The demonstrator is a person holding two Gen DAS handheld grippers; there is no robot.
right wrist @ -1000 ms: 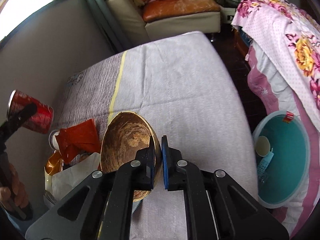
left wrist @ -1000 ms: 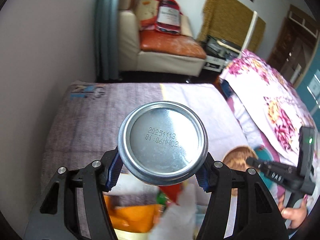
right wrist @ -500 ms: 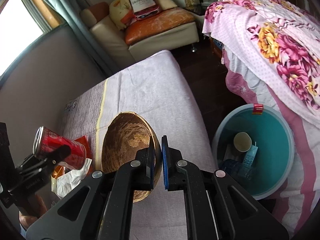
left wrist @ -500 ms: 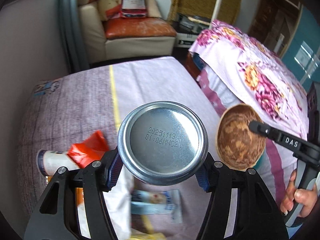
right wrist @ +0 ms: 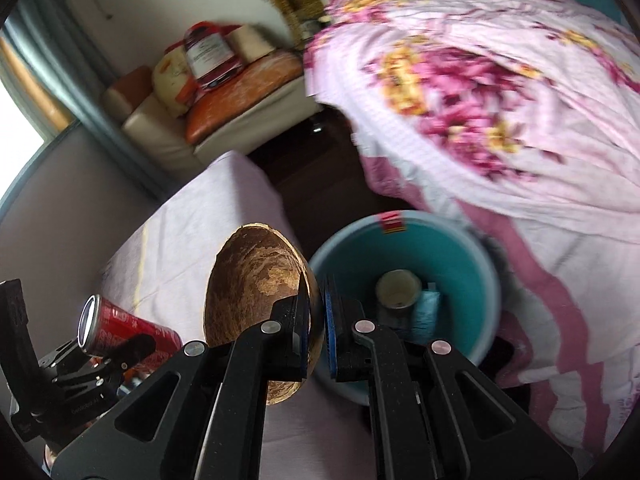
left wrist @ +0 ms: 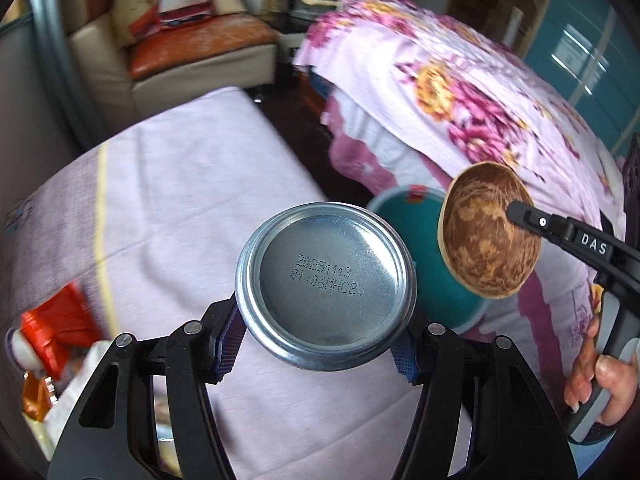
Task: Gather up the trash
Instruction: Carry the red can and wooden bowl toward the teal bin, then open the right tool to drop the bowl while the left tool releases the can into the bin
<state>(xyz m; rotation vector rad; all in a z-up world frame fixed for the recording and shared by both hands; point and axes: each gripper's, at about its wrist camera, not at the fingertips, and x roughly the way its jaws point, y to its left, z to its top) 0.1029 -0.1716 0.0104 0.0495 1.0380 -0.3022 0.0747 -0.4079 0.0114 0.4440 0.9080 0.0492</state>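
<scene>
My left gripper [left wrist: 320,340] is shut on a red drink can [left wrist: 324,286], whose silver base fills the middle of the left wrist view; the same can [right wrist: 120,328] shows at the lower left of the right wrist view. My right gripper [right wrist: 316,320] is shut on the rim of a brown, marbled paper bowl [right wrist: 256,280], held on edge. That bowl [left wrist: 486,240] hangs at the right in the left wrist view, above a teal bin [left wrist: 436,280]. The bin [right wrist: 448,248] stands on the floor just right of my right gripper, with a paper cup and wrappers inside.
A table under a pale lilac cloth [left wrist: 192,184] lies below both grippers, with red and orange wrappers [left wrist: 56,332] at its left edge. A bed with a pink flowered cover [right wrist: 480,92] stands to the right. A cream armchair [left wrist: 192,52] is at the back.
Both grippers have swung to the right, off the table's middle toward the teal bin, each with its load. The bin now sits close beside the bowl. The wrappers have slid to the left edge.
</scene>
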